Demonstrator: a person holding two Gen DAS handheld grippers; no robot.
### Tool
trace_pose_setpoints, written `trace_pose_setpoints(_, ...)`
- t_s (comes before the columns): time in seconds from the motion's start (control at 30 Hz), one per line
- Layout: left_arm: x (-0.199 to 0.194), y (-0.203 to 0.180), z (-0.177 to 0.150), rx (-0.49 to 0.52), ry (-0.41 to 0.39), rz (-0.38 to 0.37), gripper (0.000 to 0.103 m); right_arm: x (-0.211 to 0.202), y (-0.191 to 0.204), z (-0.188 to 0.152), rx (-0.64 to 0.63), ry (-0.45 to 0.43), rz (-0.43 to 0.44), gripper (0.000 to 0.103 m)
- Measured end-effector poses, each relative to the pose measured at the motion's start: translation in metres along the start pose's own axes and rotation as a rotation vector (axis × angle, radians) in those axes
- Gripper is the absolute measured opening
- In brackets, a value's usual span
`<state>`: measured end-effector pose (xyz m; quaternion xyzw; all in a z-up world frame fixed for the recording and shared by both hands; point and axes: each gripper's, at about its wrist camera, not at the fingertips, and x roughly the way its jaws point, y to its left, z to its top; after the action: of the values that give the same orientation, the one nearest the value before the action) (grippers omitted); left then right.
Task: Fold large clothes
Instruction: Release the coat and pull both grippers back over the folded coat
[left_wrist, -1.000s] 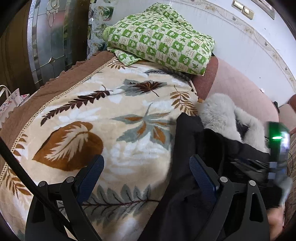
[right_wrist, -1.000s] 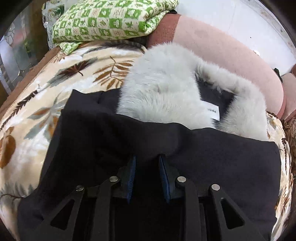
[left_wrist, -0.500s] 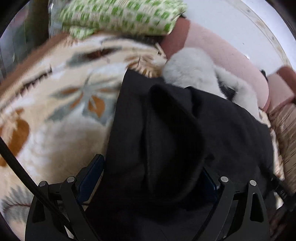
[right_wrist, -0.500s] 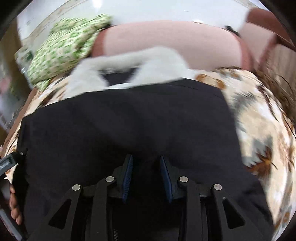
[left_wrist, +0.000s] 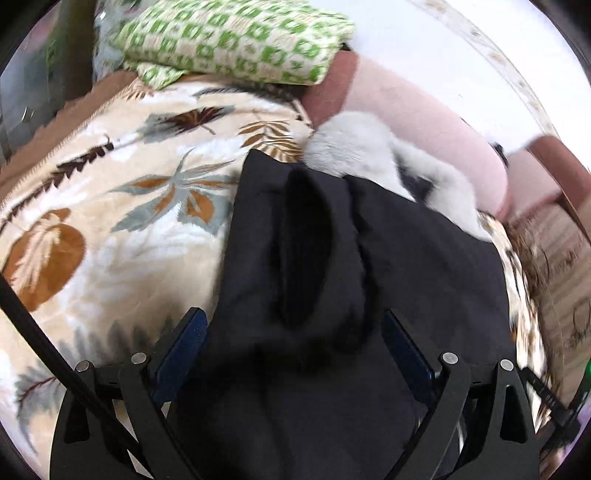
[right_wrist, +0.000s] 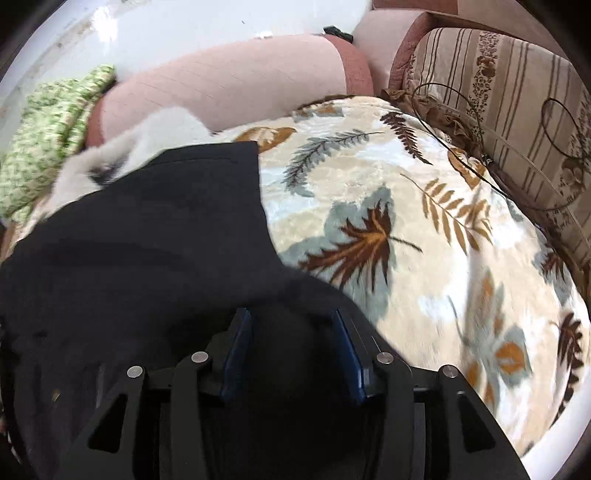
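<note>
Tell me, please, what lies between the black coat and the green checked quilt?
In the left wrist view, leaf-patterned blanket fills the stretch between the black coat and the green checked quilt; nothing else lies there.

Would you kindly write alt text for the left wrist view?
The open left gripper hovers over a folded black coat with a grey fur collar, lying on a leaf-patterned blanket. A green checked quilt sits behind.

A cream leaf-print blanket (left_wrist: 122, 206) covers the seat — brown, grey and tan leaves all over it. Beyond the blanket's far edge runs a pink bolster (right_wrist: 221, 88). A folded green-checked quilt (left_wrist: 236, 40) sits at the bolster's left end — a striped beige cushion (right_wrist: 498, 96) stands beside its right end.
</note>
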<state>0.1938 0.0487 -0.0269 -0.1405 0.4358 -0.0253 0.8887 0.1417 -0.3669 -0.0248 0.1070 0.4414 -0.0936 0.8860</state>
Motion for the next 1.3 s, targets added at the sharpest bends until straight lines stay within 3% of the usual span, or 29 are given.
trace_pose_setpoints(0.2,-0.009,-0.011,-0.043,0.076,0.056,0.065,0.095,-0.013,0.046,-0.044,-0.057,0.038,0.169,0.051)
trace_pose_setpoints(0.27,-0.007,-0.011,-0.067,0.117,0.082,0.107,0.095,-0.007,0.061,-0.062,-0.078,0.071,0.187,0.053)
trace_pose_setpoints(0.4,-0.023,-0.018,-0.11,0.253,0.042,0.192,0.093,-0.017,0.081,-0.095,-0.185,-0.001,0.096,0.056)
trace_pose_setpoints(0.47,-0.036,-0.022,-0.124,0.276,0.017,0.218,0.093,-0.026,0.08,-0.108,-0.202,-0.002,0.098,0.059)
trace_pose_setpoints(0.8,-0.101,-0.031,-0.167,0.258,-0.066,0.215,0.093,-0.075,0.06,-0.175,-0.293,-0.054,0.09,0.071)
trace_pose_setpoints(1.0,-0.124,-0.038,-0.175,0.257,-0.085,0.196,0.093,-0.099,0.052,-0.182,-0.259,-0.092,0.134,0.073)
trace_pose_setpoints(1.3,-0.139,-0.049,-0.177,0.272,-0.115,0.201,0.093,-0.116,0.03,-0.162,-0.208,-0.177,0.085,0.073)
